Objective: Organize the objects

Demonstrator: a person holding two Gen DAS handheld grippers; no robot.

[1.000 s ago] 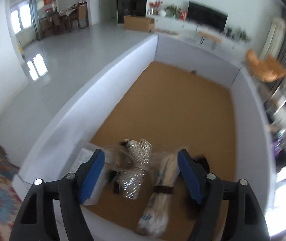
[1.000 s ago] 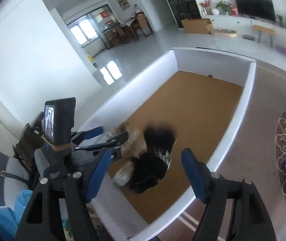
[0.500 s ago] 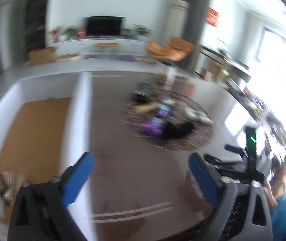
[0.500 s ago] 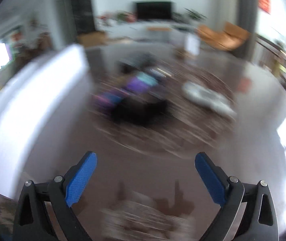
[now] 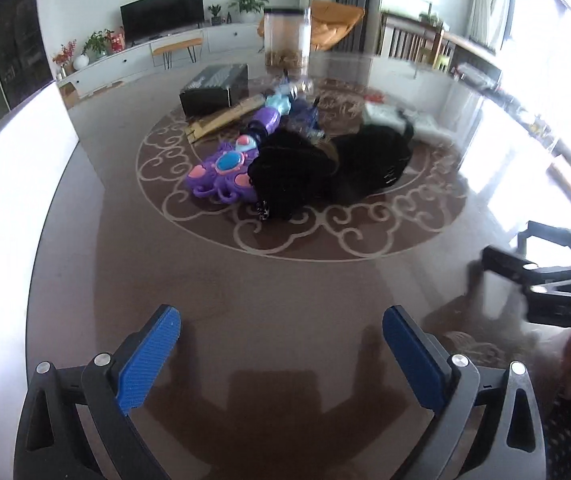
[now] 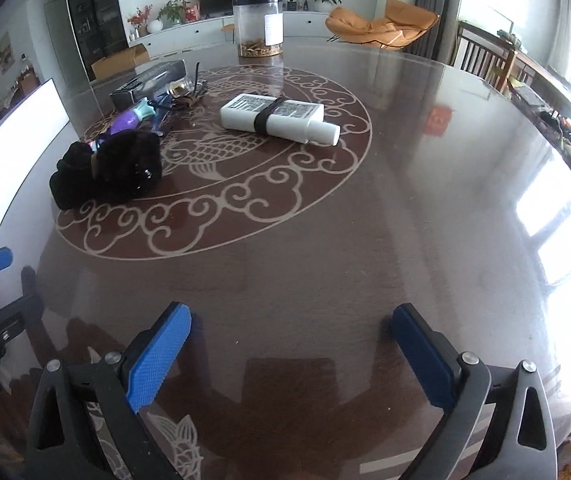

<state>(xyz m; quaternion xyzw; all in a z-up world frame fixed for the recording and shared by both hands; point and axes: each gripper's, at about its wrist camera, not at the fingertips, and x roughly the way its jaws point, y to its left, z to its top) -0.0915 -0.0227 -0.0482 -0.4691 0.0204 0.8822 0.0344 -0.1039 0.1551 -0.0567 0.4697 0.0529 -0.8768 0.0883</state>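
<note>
A: Jaws?
B: Left gripper (image 5: 281,330) spread wide, nothing between the blue pads. Right gripper (image 6: 291,330) jaws just finishing opening, nothing between them either. Both over bare glossy round table (image 6: 425,220).
A: Objects?
B: All at 12 to 10 o'clock of the right gripper. White bottle (image 6: 279,117) with black band lying flat at 12. Black fuzzy items (image 6: 109,168) at 10, purple toy (image 5: 221,170) touching them. Black box (image 5: 214,89) farther back, clear canister (image 6: 258,24) upright at far edge.
A: Bin?
B: White wall (image 5: 9,184) at 9, contents hidden.
</note>
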